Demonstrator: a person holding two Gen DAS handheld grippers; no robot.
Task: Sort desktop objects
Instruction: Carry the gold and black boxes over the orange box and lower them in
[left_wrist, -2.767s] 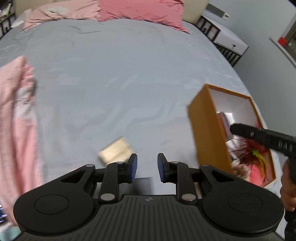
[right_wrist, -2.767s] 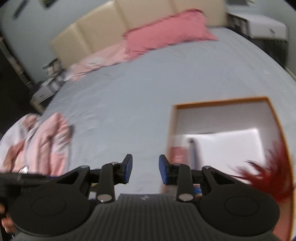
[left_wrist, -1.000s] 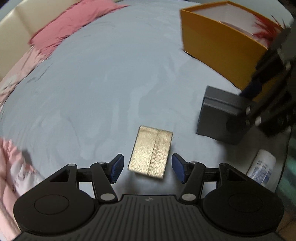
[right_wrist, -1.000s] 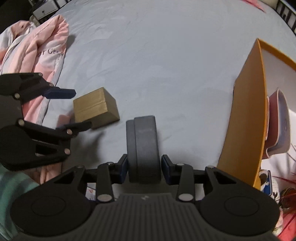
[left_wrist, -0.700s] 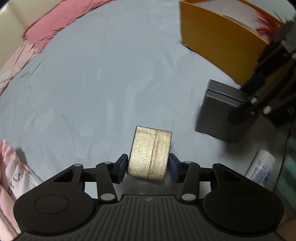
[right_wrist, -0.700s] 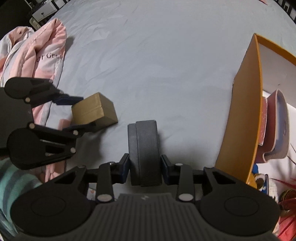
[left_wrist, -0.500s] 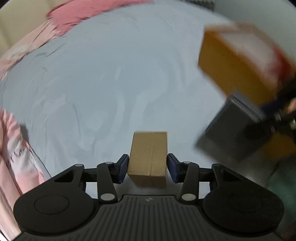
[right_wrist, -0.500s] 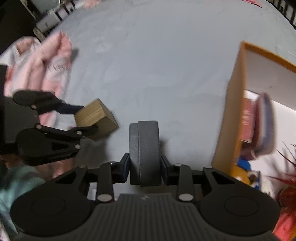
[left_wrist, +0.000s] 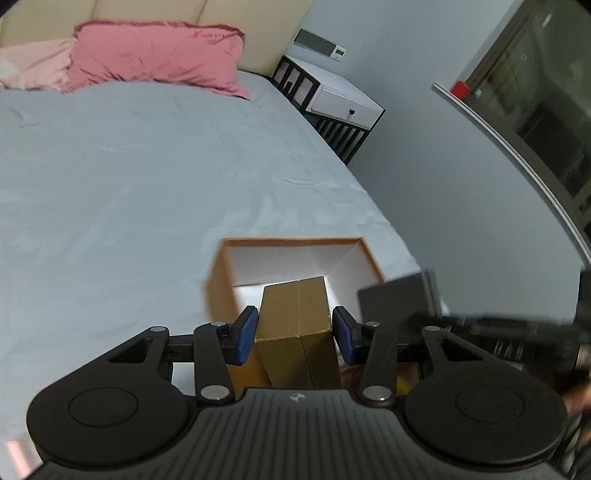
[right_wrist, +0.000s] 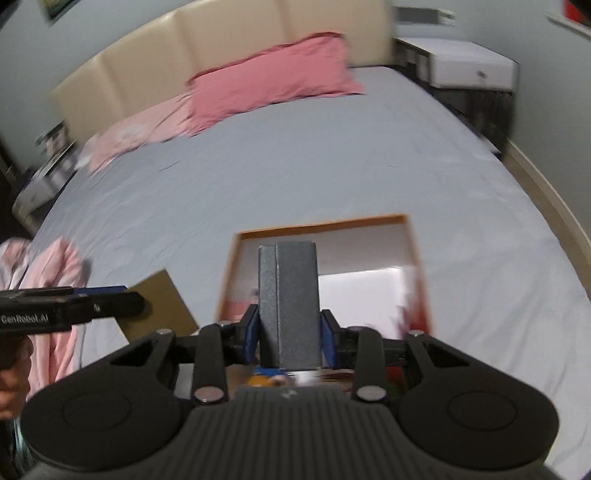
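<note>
Ahead of and below both grippers: orange box (left_wrist: 221, 291), open | left gripper (left_wrist: 293, 330) grips your gold box (left_wrist: 295, 325); right gripper (right_wrist: 288, 332) grips the grey case (right_wrist: 288, 295) | risk: both loads crowd one opening and collide, or you clip the rim, if you lower together.

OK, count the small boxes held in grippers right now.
2: a gold box clamped in the left gripper, and a grey box in the right gripper, both over the orange bin.
</note>
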